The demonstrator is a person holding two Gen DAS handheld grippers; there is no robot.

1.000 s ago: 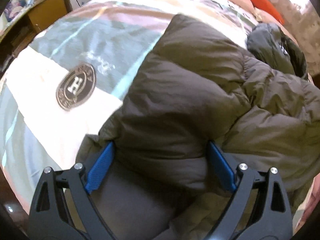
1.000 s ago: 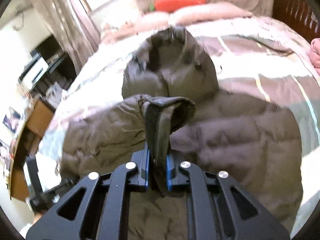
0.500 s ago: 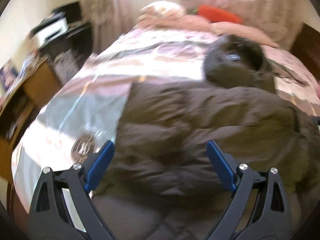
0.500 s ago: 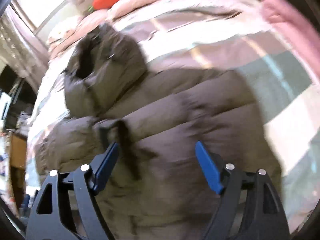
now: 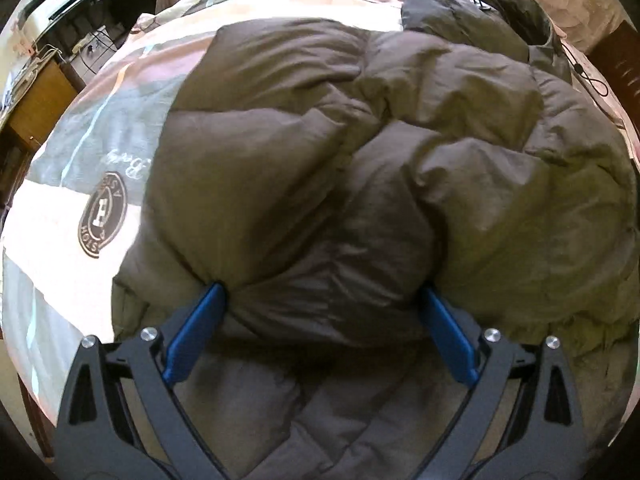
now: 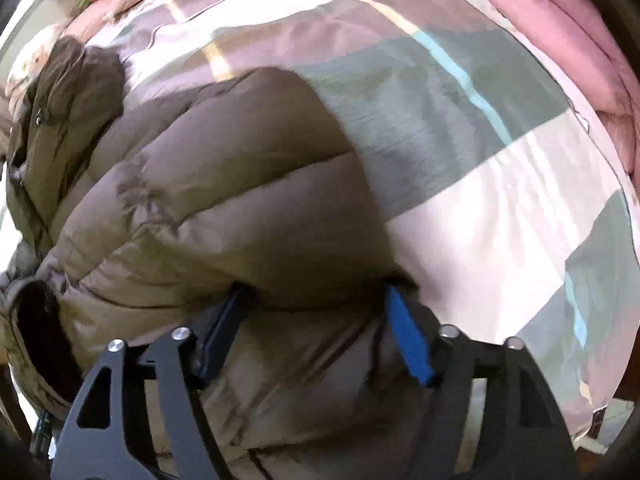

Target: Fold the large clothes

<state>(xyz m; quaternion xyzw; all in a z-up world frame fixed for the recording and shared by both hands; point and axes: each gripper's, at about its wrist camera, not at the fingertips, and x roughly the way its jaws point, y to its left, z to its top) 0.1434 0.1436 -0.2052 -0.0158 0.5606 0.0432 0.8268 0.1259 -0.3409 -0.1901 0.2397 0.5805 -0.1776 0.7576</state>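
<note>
Sunlight falls on a big bed (image 6: 480,208) with a striped cover, a good flat place for folding. On it lies a puffy brown coat (image 5: 360,160), spread out with its hood (image 5: 472,12) at the far end near the pillows. The left gripper (image 5: 320,300) is wide apart, with a fat fold of coat bulging between its blue fingers (image 5: 196,332), not squeezed. The right gripper (image 6: 316,296) is wide apart too, pushed against the coat's near edge. Both look ready to grab the bottom edge and fold it.
</note>
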